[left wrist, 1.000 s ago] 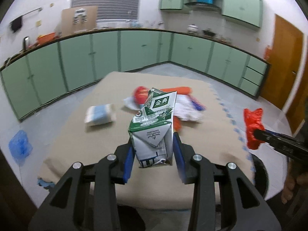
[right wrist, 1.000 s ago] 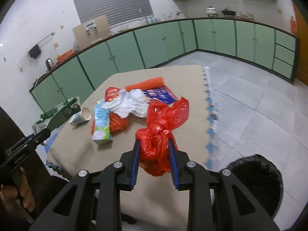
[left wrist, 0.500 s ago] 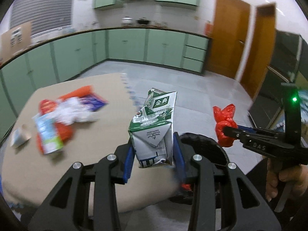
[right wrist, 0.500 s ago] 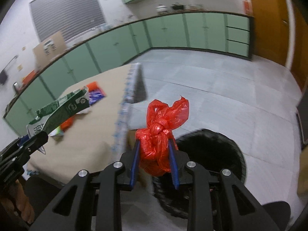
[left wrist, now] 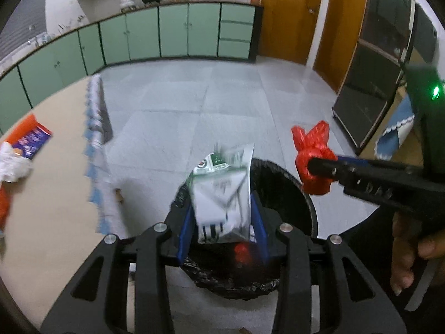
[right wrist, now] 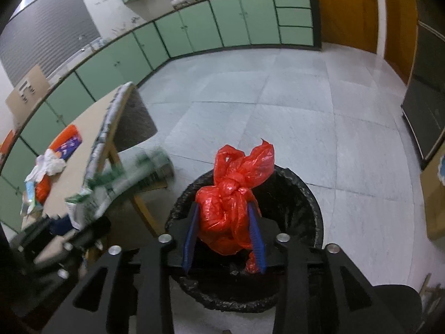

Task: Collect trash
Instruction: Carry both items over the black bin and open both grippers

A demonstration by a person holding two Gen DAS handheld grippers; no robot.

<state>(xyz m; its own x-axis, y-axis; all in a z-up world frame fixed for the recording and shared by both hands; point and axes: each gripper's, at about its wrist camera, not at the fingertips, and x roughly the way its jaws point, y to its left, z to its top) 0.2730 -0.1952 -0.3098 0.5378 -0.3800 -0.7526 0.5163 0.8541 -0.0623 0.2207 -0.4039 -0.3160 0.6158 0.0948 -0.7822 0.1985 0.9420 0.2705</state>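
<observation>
Left gripper (left wrist: 222, 222): hanging over the bin, pointing steeply down; its jaws are opening; the milk carton (left wrist: 222, 192) is sitting between the blue pads, blurred, its top leaning away; a gap is showing beside the right pad, so the pads are no longer pressing it from both sides.
Right gripper (right wrist: 224, 231): also pointing down over the bin; its jaws are opening; the knotted red plastic bag (right wrist: 233, 194) is bulging between the blue pads, with a gap showing on its left side.
Bin (right wrist: 306, 194): round, lined with a black bag, standing on the grey tiled floor just beside the table; something red is lying inside it.
Table (left wrist: 55, 194): covered in a tan cloth with a blue and white fringe; still carrying trash at its far end, namely crumpled white paper (right wrist: 50, 164) and an orange and blue packet (right wrist: 68, 142).
Person: a hand (left wrist: 411, 253) is gripping the right gripper's handle at the edge of the left view.
</observation>
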